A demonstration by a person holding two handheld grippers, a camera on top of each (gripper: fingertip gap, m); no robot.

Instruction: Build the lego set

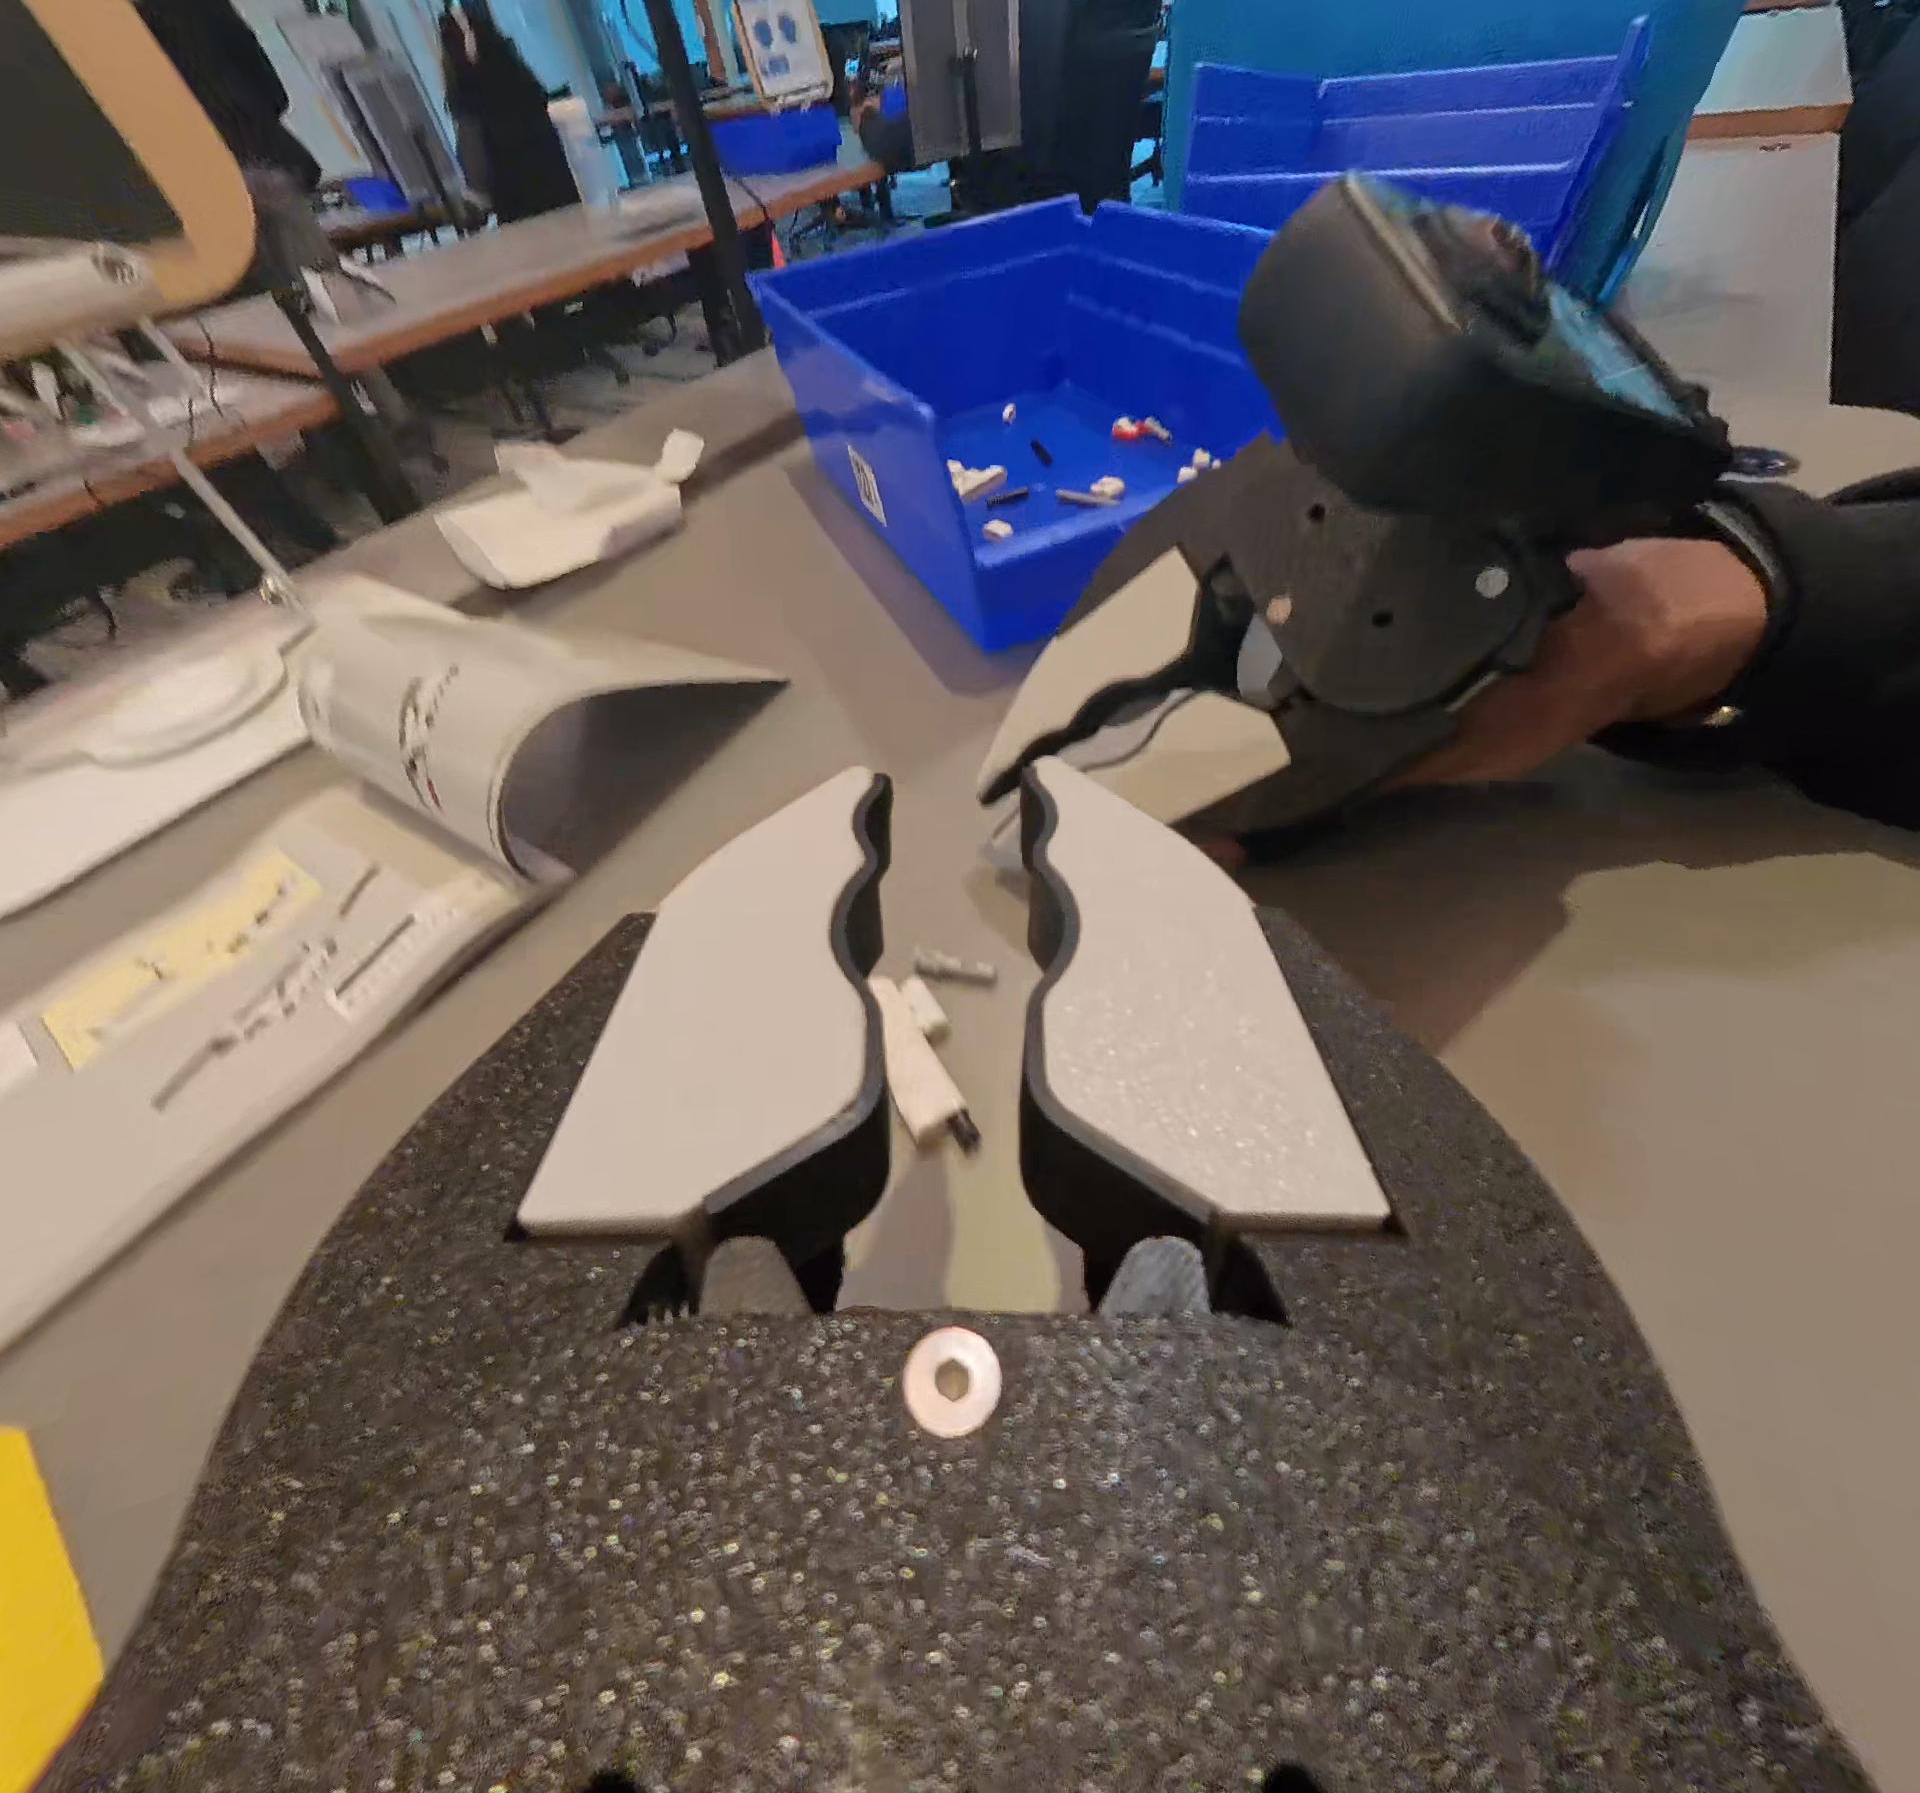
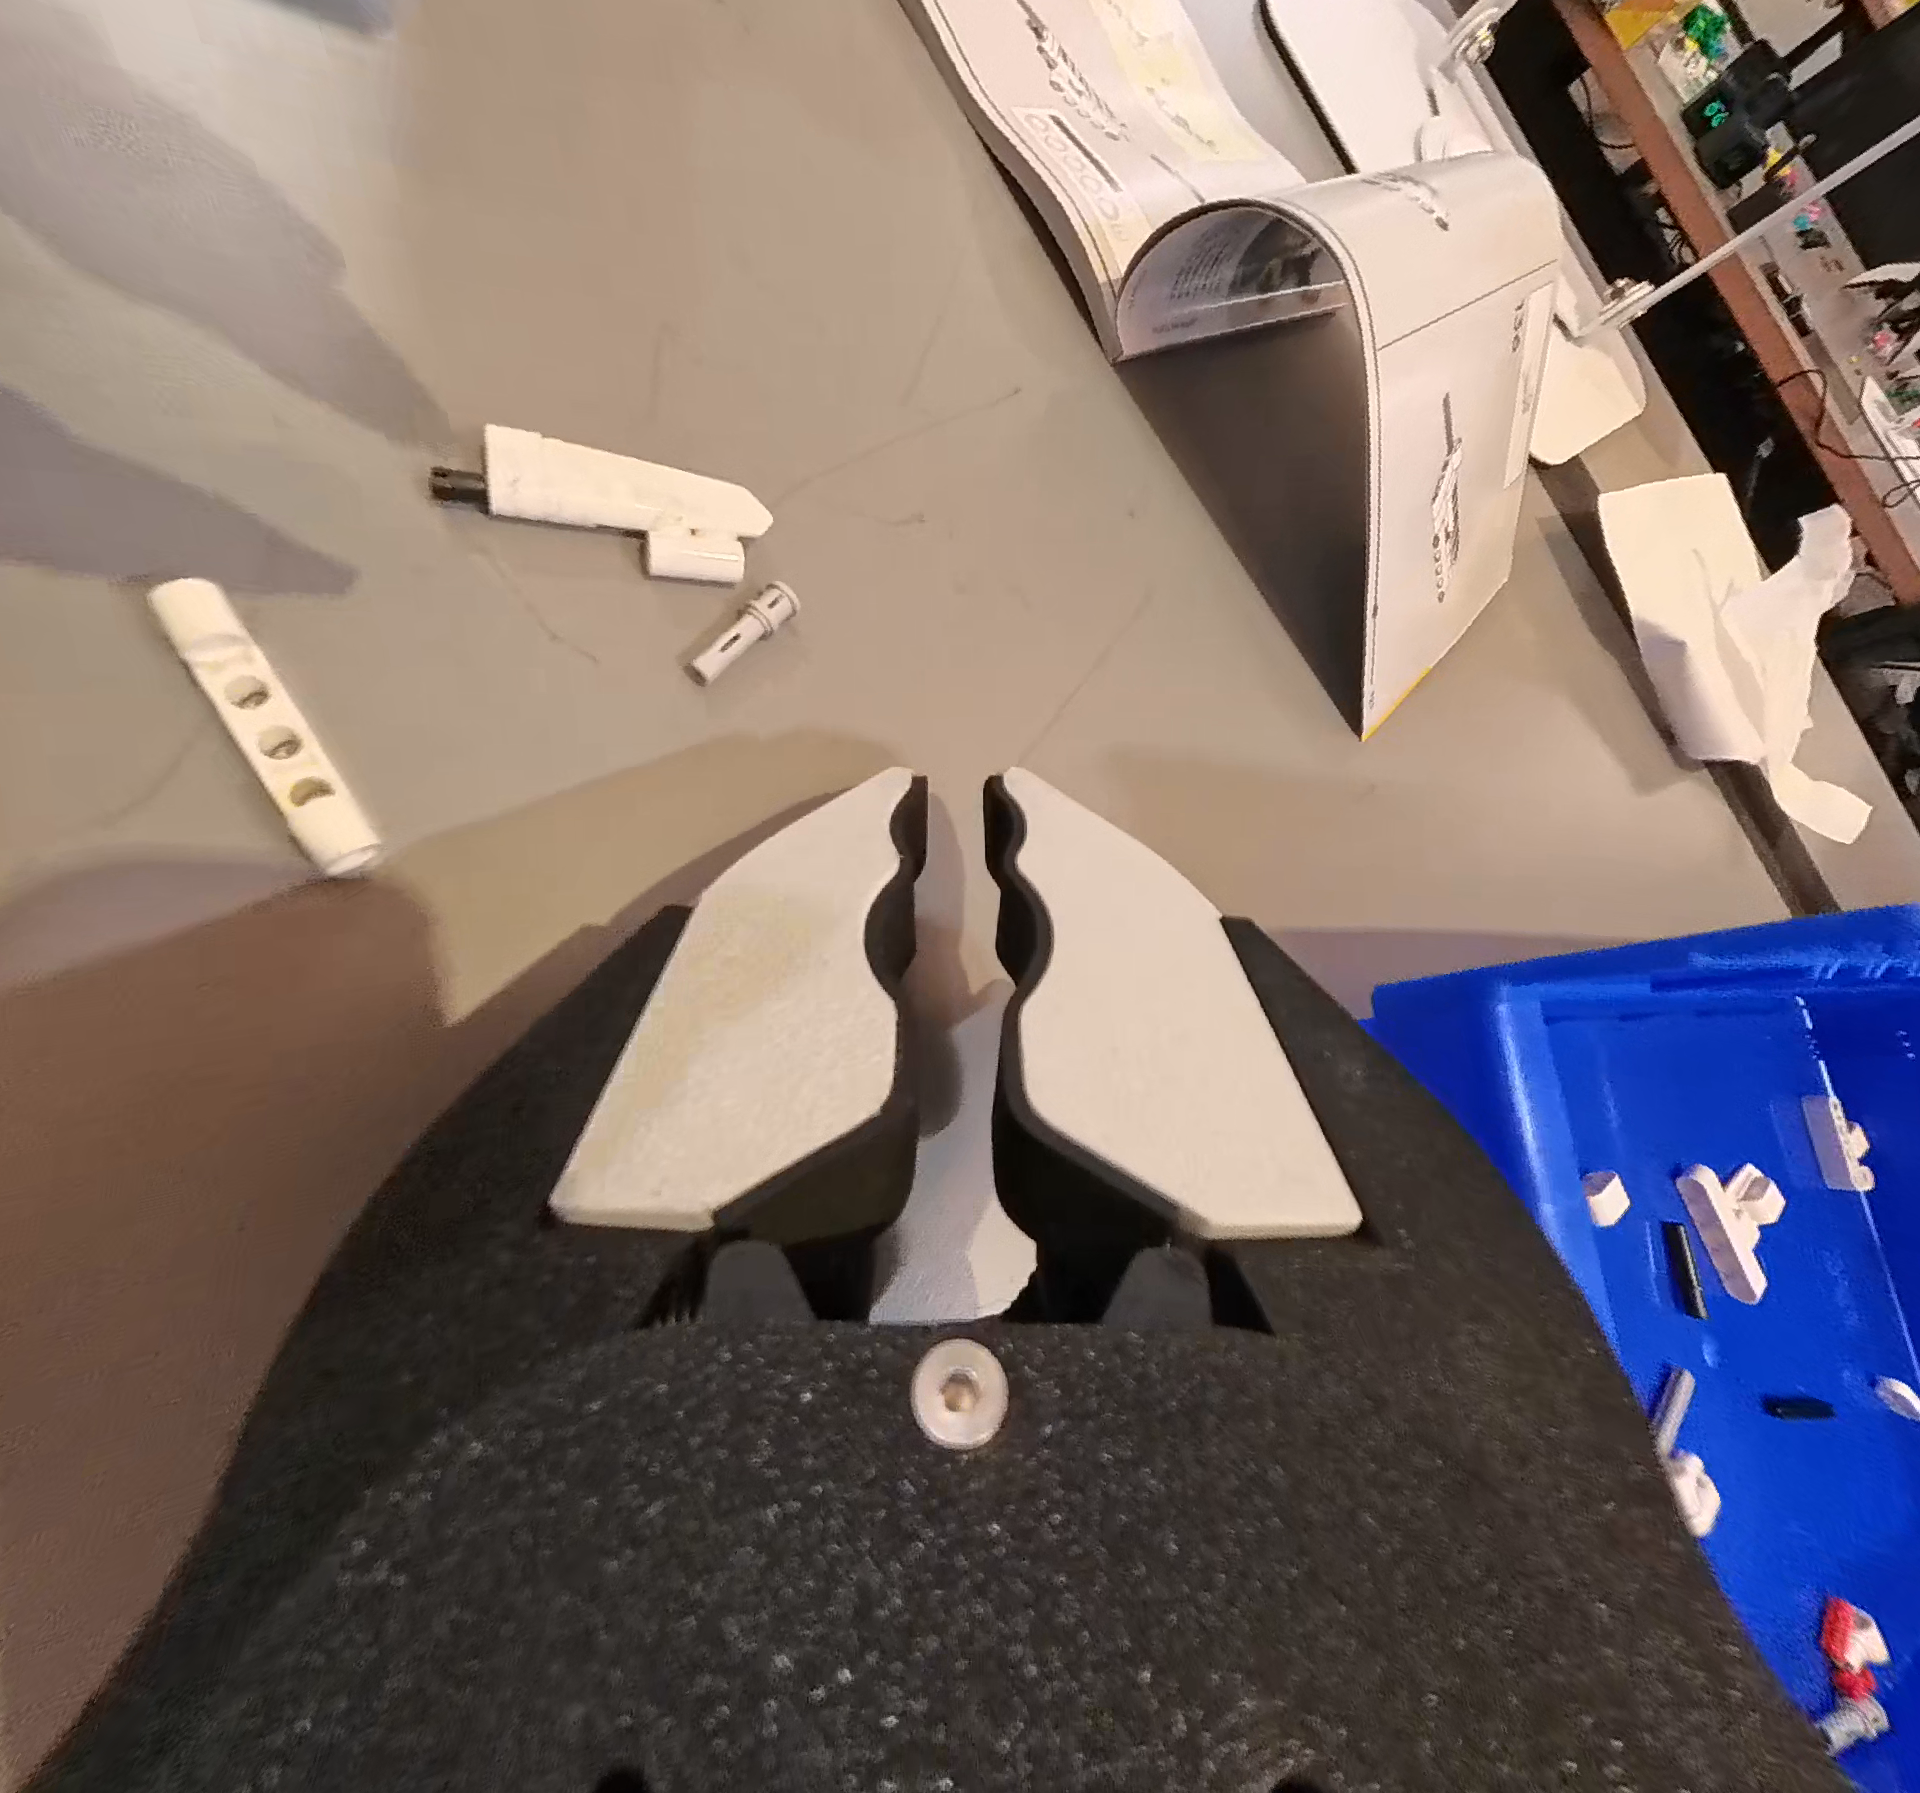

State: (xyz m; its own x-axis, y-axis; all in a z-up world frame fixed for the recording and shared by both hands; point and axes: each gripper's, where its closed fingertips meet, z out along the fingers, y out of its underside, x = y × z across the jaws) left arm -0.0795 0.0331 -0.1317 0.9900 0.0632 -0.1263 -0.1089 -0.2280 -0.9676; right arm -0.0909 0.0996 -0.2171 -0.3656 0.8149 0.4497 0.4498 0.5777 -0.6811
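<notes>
My left gripper (image 1: 956,787) is open and empty, hovering over the grey table (image 1: 790,517). Below its fingers lie a white piece with a black pin (image 1: 920,1068) and a small grey pin (image 1: 954,966). My right gripper (image 2: 956,787), held by a hand (image 1: 1662,642), is low over the table with its jaws narrowly apart and nothing between the tips. In the left wrist view the right gripper's tips (image 1: 997,789) sit just beside my left gripper's right fingertip. In the right wrist view the white piece (image 2: 613,491), the grey pin (image 2: 743,644) and a white beam with holes (image 2: 260,725) lie ahead to the left.
A blue bin (image 1: 894,372) with several small parts stands behind the grippers and shows at lower right in the right wrist view (image 2: 1558,1068). An open booklet (image 1: 447,735) (image 2: 1455,413) and crumpled white paper (image 1: 571,517) (image 2: 1745,631) lie on the table. Spacing between my two grippers at the tips: around 11 centimetres. The grey pin (image 2: 743,644) is about 4 centimetres from my right fingertips and 10 centimetres from my left. It turns up in the left wrist view (image 1: 960,957) as well. My right gripper's tips are some 7 centimetres from the white piece (image 2: 613,491). Look for it in the left wrist view (image 1: 910,1053) too.
</notes>
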